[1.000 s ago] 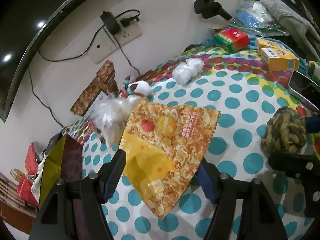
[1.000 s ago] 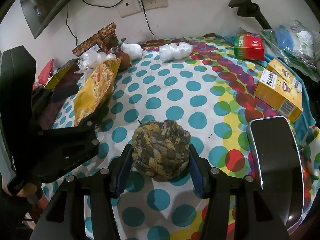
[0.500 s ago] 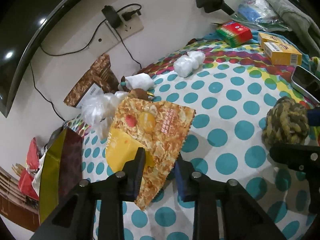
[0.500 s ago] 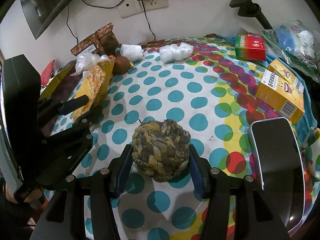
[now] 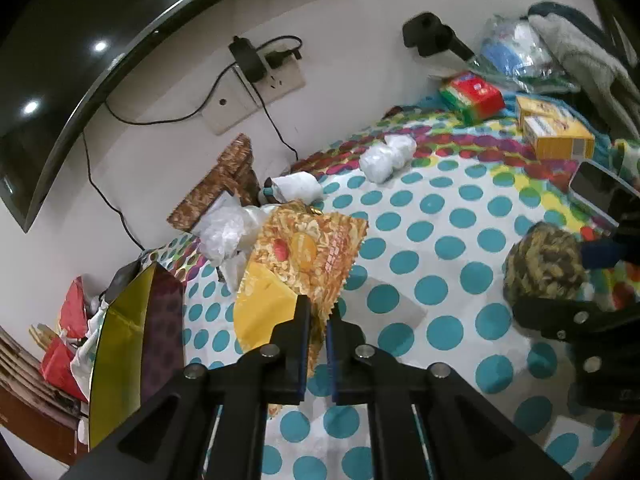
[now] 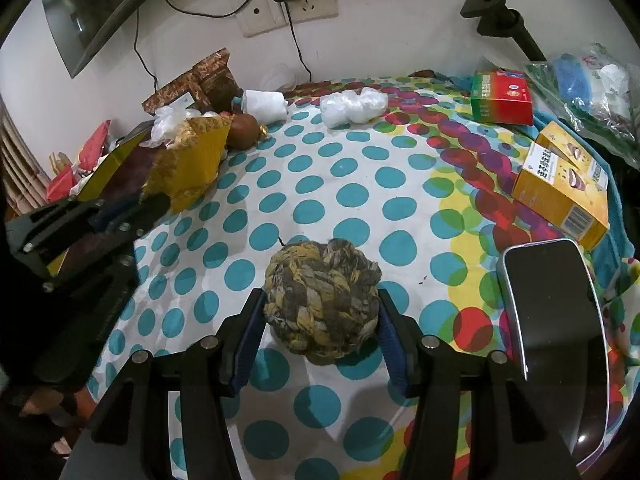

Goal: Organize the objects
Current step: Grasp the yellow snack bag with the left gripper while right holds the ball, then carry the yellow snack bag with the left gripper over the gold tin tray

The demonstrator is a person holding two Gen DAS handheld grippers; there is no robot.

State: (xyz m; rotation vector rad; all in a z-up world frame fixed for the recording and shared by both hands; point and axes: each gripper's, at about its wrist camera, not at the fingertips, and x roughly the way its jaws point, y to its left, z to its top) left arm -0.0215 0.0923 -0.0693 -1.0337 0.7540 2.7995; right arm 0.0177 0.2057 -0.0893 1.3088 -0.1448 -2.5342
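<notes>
Yellow foil of the snack bag (image 5: 298, 268) is pinched at its near corner by your left gripper (image 5: 317, 320), the rest stretching ahead. Your right gripper (image 6: 320, 312) clasps the rope ball (image 6: 322, 300). Beyond, the orange box (image 6: 560, 184) looks closed, contents hidden.

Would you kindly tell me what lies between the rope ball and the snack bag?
Only bare polka-dot cloth separates the rope ball and snack bag, per the right wrist view.

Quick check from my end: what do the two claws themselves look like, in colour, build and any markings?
Both match: the left claw and right claw have matte black angular plastic frames with silver round bolt heads and two straight fingers lined with dark blue pads. No cables, labels or sleeves show.
</notes>
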